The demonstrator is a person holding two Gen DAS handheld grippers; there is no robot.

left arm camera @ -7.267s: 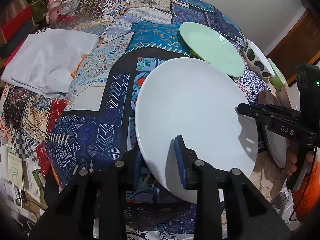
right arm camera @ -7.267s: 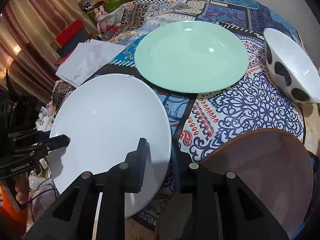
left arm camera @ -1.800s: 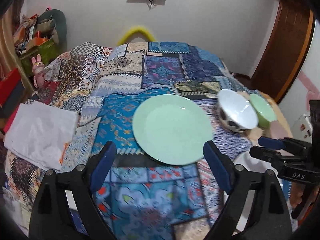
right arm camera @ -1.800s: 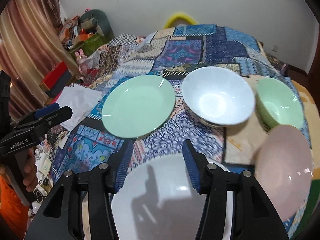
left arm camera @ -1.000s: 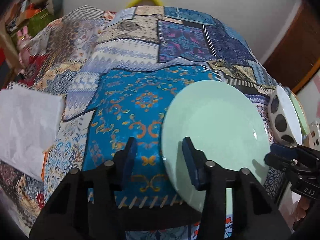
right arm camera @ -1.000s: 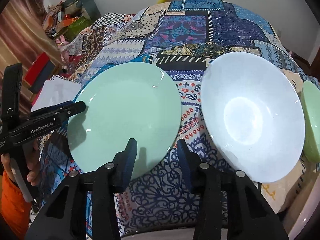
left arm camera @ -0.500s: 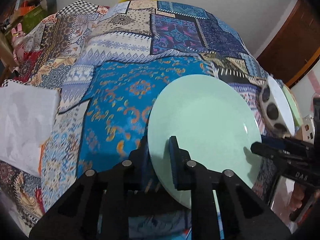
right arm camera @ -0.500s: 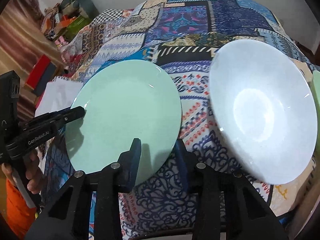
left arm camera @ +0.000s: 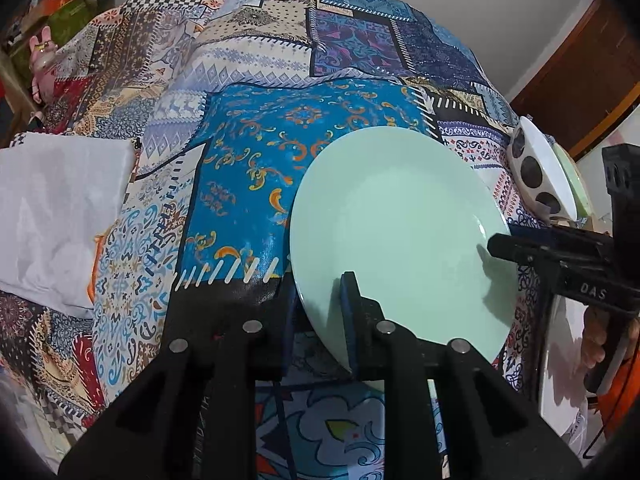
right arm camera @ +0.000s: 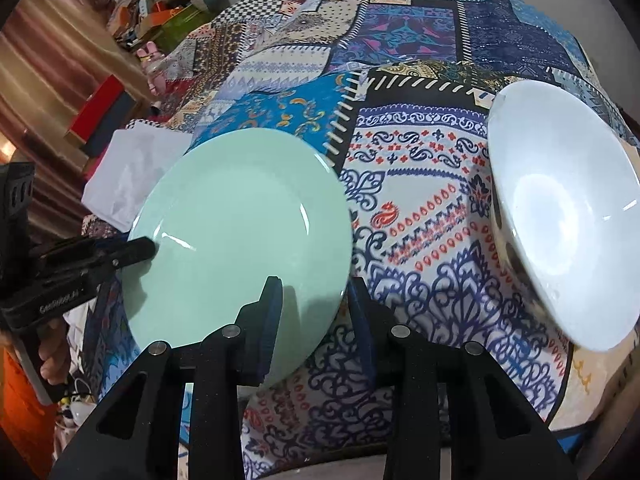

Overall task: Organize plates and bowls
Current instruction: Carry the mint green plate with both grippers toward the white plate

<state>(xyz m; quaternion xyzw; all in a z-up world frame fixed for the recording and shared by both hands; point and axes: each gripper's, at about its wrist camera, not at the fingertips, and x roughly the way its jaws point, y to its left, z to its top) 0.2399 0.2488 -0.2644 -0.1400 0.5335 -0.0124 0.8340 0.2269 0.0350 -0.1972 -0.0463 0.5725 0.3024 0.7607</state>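
Observation:
A mint-green plate lies on the patterned tablecloth and also shows in the right wrist view. My left gripper is shut on the plate's near-left rim. My right gripper straddles the plate's opposite rim with its jaws closed in on the edge; it shows from the left wrist view at the plate's right side. A white bowl with black spots stands to the right, also seen in the left wrist view.
A green bowl's rim peeks out behind the spotted bowl. A white plate lies at the right near edge. A folded white cloth lies on the table's left. Boxes and clutter stand beyond the table's left.
Both grippers came down from above the white plate to the green plate and closed on its opposite rims. The green plate now sits tilted between them.

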